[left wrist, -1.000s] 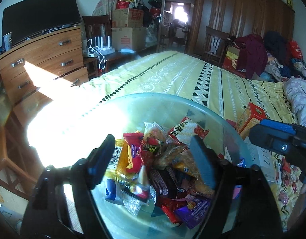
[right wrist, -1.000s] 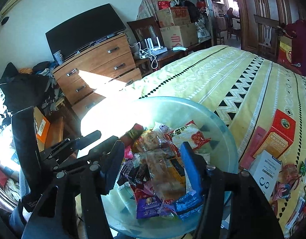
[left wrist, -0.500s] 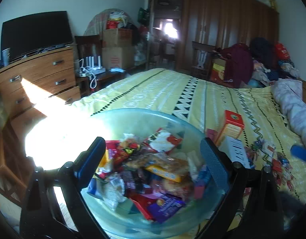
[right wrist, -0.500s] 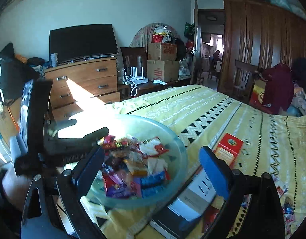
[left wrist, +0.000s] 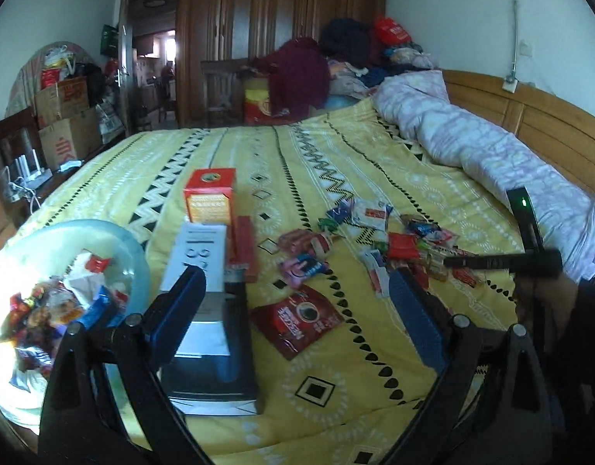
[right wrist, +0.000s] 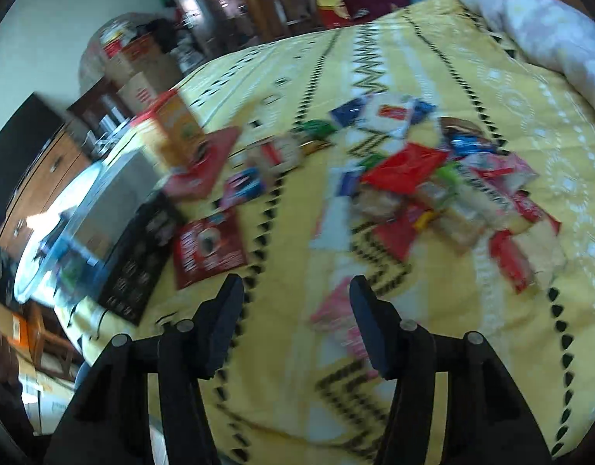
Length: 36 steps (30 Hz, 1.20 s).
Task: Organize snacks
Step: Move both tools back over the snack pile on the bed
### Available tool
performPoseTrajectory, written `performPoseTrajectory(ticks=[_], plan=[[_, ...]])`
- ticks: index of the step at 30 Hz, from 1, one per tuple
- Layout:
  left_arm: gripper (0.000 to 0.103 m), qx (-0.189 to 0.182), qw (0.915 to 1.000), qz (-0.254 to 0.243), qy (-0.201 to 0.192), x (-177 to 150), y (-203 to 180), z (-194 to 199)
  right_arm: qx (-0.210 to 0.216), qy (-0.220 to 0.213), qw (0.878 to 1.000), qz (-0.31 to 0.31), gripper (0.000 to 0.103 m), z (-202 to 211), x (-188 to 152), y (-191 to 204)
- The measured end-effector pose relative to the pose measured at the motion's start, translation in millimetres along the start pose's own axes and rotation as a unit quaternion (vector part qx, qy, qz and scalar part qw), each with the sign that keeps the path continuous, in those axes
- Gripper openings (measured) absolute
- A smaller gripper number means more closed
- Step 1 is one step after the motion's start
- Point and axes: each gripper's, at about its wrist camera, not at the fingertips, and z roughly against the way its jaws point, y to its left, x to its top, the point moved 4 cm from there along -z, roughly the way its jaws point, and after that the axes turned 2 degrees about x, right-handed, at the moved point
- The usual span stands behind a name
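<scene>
Right wrist view motion-blurred: heap of mixed snack packets unreadable. Pale green glass bowl cut by left frame edge, sun glare washing out its near side. White box partly hidden behind gripper finger.

left gripper wide open over the yellow bedspread, nothing between the jaws. glass bowl of snacks at far left, boxes beside it, loose snack packets scattered ahead, red coffee pouch nearest.
</scene>
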Motion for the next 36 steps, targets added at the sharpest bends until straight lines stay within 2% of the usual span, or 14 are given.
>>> performPoseTrajectory(ticks=[5, 7, 9, 12, 15, 18, 21, 23, 27, 29, 31, 33, 34, 36], plan=[[0.096, -0.016, 0.9988, -0.029, 0.036, -10, -26, -39, 0.003, -0.006, 0.993, -0.116, 0.061, -26, 76, -132], [0.096, -0.023, 0.9980, -0.037, 0.047, -15, -35, -50, -0.012, -0.016, 0.987, -0.157, 0.061, -40, 99, -173], [0.096, -0.027, 0.9969, -0.046, 0.057, -21, -42, -61, 0.001, -0.016, 0.984, -0.179, 0.061, -60, 123, -202], [0.096, -0.029, 0.9948, -0.055, 0.081, -33, -49, -77, 0.023, -0.003, 0.984, -0.178, 0.061, -96, 152, -218], [0.096, -0.030, 0.9921, -0.060, 0.106, -44, -55, -90, 0.031, 0.023, 0.988, -0.153, 0.062, -137, 166, -214], [0.096, -0.029, 0.9914, -0.062, 0.112, -47, -57, -96, 0.058, 0.049, 0.989, -0.125, 0.067, -169, 158, -190], [0.096, -0.031, 0.9913, -0.056, 0.115, -47, -58, -99, 0.094, 0.085, 0.989, -0.073, 0.068, -175, 140, -144], [0.096, -0.034, 0.9911, -0.050, 0.118, -46, -57, -99, 0.090, 0.107, 0.990, -0.030, 0.068, -173, 125, -113], [0.096, -0.045, 0.9909, -0.026, 0.124, -44, -55, -93, 0.154, 0.160, 0.975, 0.013, 0.065, -165, 80, -44], [0.096, -0.053, 0.9899, -0.023, 0.130, -46, -55, -89, 0.172, 0.170, 0.970, 0.035, 0.064, -153, 59, -14], [0.096, -0.057, 0.9889, -0.025, 0.135, -49, -56, -85, 0.177, 0.147, 0.973, 0.034, 0.065, -124, 51, -4], [0.096, -0.054, 0.9881, -0.023, 0.142, -56, -56, -81, 0.203, 0.091, 0.975, 0.001, 0.065, -85, 56, -5], [0.096, -0.055, 0.9875, -0.020, 0.146, -59, -56, -81, 0.203, 0.060, 0.977, -0.013, 0.070, -66, 58, -11], [0.096, -0.059, 0.9861, -0.013, 0.155, -64, -57, -79, 0.167, 0.025, 0.985, -0.022, 0.075, -36, 55, -24]])
